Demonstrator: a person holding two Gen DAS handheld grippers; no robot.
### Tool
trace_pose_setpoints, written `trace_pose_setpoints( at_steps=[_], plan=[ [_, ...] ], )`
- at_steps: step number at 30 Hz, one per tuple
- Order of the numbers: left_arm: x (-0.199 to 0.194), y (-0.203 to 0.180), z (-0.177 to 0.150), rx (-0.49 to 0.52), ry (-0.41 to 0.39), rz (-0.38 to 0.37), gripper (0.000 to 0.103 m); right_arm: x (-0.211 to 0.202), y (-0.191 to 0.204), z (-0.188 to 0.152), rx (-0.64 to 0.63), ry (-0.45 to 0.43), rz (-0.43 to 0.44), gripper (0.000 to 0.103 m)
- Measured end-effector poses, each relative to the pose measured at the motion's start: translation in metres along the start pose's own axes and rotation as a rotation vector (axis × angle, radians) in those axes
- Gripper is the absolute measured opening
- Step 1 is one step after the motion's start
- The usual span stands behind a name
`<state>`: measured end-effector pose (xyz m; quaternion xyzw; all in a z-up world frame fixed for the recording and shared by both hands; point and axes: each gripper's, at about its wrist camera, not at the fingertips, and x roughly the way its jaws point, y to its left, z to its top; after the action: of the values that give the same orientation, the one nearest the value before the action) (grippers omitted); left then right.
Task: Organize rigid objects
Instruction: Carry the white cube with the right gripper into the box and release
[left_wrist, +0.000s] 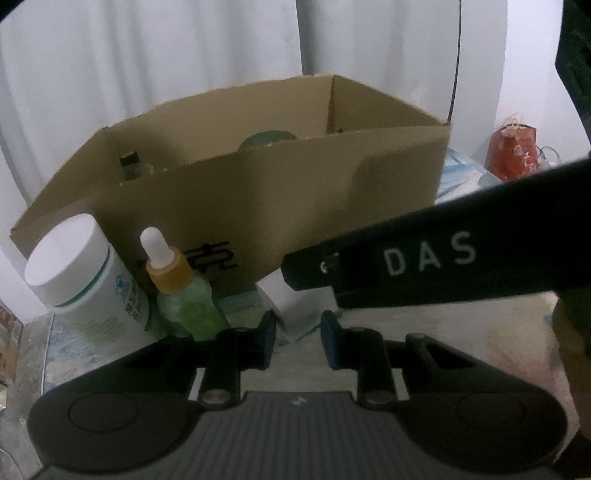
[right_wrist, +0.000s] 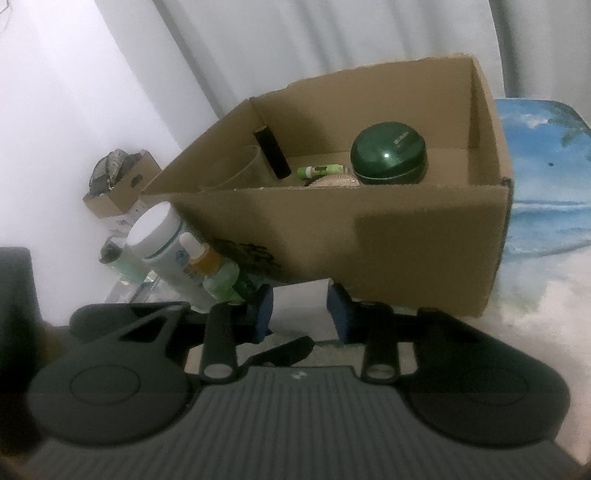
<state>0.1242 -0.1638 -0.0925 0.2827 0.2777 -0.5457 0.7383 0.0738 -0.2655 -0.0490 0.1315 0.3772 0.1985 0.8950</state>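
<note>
An open cardboard box (left_wrist: 258, 206) (right_wrist: 332, 236) stands on the table. It holds a round dark green jar (right_wrist: 388, 155), a black tube (right_wrist: 271, 151) and a small green tube (right_wrist: 321, 170). Against its near left corner lean a white bottle with a teal band (left_wrist: 85, 273) (right_wrist: 159, 236) and a green dropper bottle with an orange collar (left_wrist: 184, 295) (right_wrist: 218, 273). My left gripper (left_wrist: 298, 334) is shut on a small white container (left_wrist: 295, 314) in front of the box. My right gripper (right_wrist: 300, 314) is open, and its black finger (left_wrist: 406, 258) reaches in just above that container.
A red bag (left_wrist: 513, 151) sits at the far right. A small carton of dark items (right_wrist: 118, 184) stands at the back left. A blue seascape cloth (right_wrist: 546, 166) covers the table right of the box. White curtains hang behind.
</note>
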Motion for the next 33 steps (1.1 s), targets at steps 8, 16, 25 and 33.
trace_pose_setpoints(
  at_steps=[8,16,25,33],
  plan=[
    [-0.042,-0.014,0.013,0.017,-0.097,0.028,0.027,-0.047,0.016,0.005,-0.038,-0.076,0.015,0.033],
    [-0.072,-0.019,0.044,0.007,-0.206,0.048,0.027,-0.093,0.031,0.037,-0.144,-0.203,0.026,0.033],
    [-0.038,0.002,0.084,-0.07,-0.205,0.033,0.027,-0.074,0.008,0.091,-0.173,-0.174,0.031,0.033],
    [0.003,0.011,0.092,-0.124,-0.123,-0.03,0.026,-0.03,-0.043,0.112,-0.053,-0.037,0.057,0.033]
  ],
)
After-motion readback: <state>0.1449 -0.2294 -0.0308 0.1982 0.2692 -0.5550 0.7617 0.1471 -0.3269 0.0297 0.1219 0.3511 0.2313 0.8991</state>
